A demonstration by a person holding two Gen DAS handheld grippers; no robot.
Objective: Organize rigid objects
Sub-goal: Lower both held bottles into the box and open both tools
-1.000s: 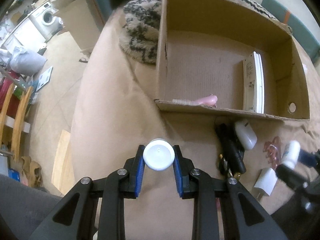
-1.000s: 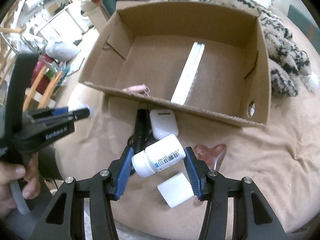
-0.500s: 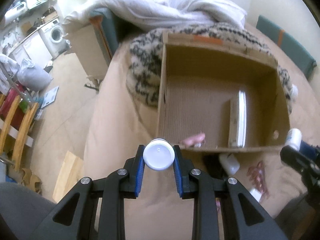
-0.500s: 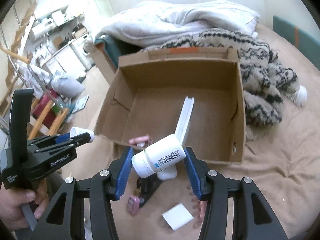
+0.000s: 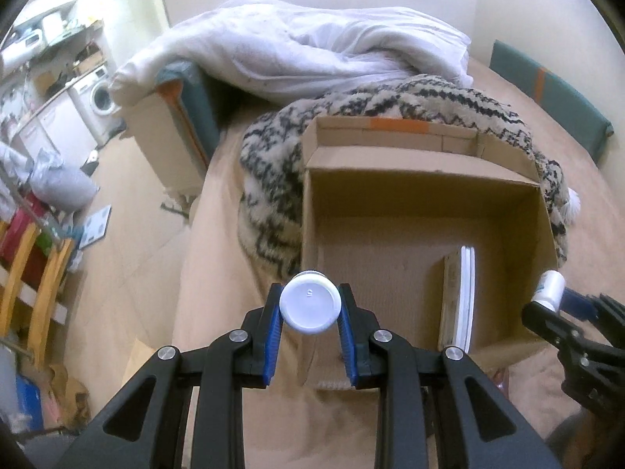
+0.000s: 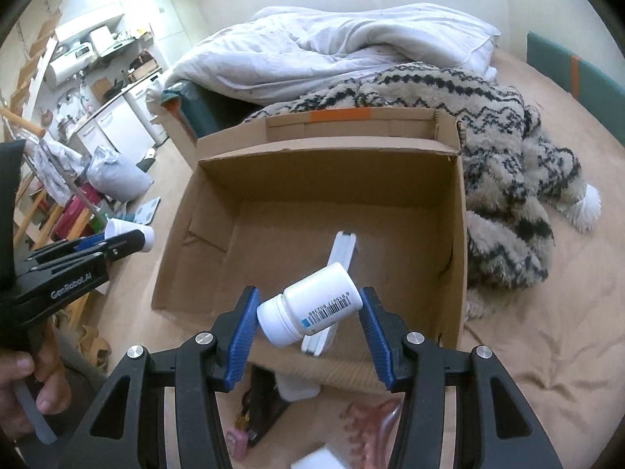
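While both bottles are held above the cardboard box (image 6: pixel 459 211), the risk lies mostly in how they are gripped. In the right wrist view a white pill bottle (image 6: pixel 312 305) is clamped crosswise and tilted by the right gripper (image 6: pixel 308 332), cap toward the lower left; the blue pads (image 6: pixel 244 332) appear to touch only its ends, so a slip or a twist is judged likely if the grasp is eased unevenly. At lower centre of the left wrist view a second white bottle (image 5: pixel 310 306), seen cap-on, is pinched by the left gripper (image 5: pixel 310 332) just over the box's near left corner (a release there could send it onto the rim or outside). A flat white item (image 5: pixel 463 297) stands on edge inside, lower right; it could be knocked over by a dropped bottle. Loose items are left in front of the box, including a pink clip (image 6: pixel 371 426).
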